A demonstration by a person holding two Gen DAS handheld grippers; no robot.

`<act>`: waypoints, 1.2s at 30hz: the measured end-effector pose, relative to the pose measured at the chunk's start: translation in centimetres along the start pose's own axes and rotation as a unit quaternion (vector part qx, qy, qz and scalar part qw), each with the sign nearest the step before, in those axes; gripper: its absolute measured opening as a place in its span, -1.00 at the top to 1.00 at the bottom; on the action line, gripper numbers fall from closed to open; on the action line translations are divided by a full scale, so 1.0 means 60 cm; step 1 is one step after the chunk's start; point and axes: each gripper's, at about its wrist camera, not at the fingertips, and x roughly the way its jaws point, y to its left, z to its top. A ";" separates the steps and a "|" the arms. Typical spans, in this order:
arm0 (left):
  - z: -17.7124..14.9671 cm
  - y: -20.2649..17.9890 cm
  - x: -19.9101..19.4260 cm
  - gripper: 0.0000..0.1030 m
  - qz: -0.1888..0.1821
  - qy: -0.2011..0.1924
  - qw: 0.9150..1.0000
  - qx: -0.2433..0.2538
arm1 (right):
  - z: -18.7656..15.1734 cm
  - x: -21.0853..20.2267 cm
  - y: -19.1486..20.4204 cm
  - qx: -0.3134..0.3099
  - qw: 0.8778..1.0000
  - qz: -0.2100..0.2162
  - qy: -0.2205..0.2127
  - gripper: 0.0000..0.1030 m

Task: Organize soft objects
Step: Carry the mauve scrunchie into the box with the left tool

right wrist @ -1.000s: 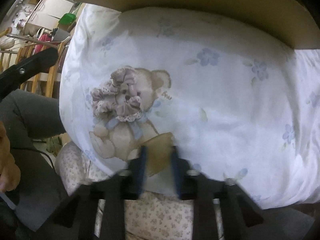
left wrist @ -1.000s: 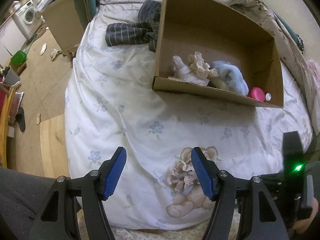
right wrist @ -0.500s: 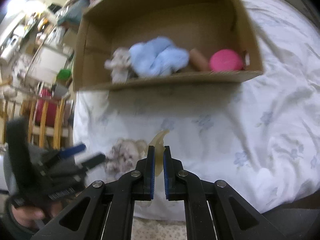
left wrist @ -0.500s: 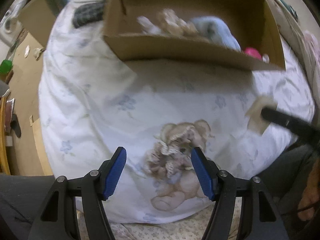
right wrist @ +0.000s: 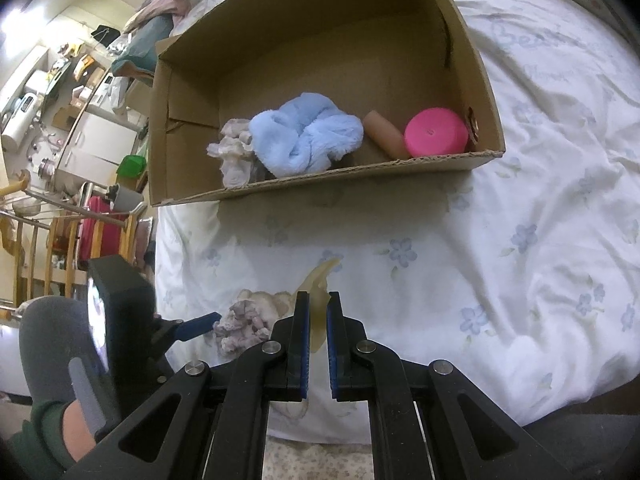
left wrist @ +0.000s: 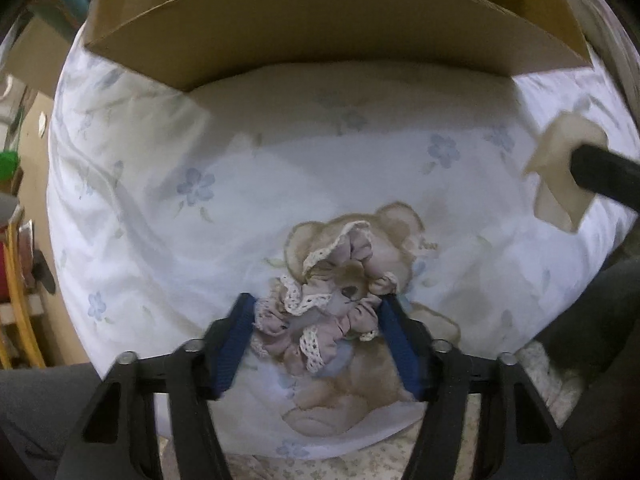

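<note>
L gripper (left wrist: 318,320) spread round scrunchie (left wrist: 320,316); R gripper (right wrist: 318,320) pinching beige cloth (right wrist: 318,300).

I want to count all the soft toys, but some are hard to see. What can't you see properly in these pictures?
- Cardboard box: in the left wrist view its near wall hides everything inside.
- Beige piece in the right tool: its lower part is hidden between the fingers; what it is cannot be told.
- Lacy scrunchie: the left tool covers its sides; contact is unclear.
- Small brown item beside the pink tub: too small.
</note>
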 end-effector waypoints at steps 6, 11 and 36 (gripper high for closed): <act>0.008 0.039 -0.013 0.73 -0.007 -0.014 0.999 -0.037 | 0.000 0.003 0.007 -0.005 1.000 0.001 0.001 0.83; 0.011 0.079 -0.042 0.73 0.007 -0.046 0.996 -0.074 | -0.002 0.006 0.013 -0.011 1.000 -0.002 0.004 0.83; 0.111 0.104 -0.311 0.74 -0.040 -0.240 0.966 -0.083 | 0.116 -0.145 0.093 -0.071 0.989 0.022 -0.132 0.83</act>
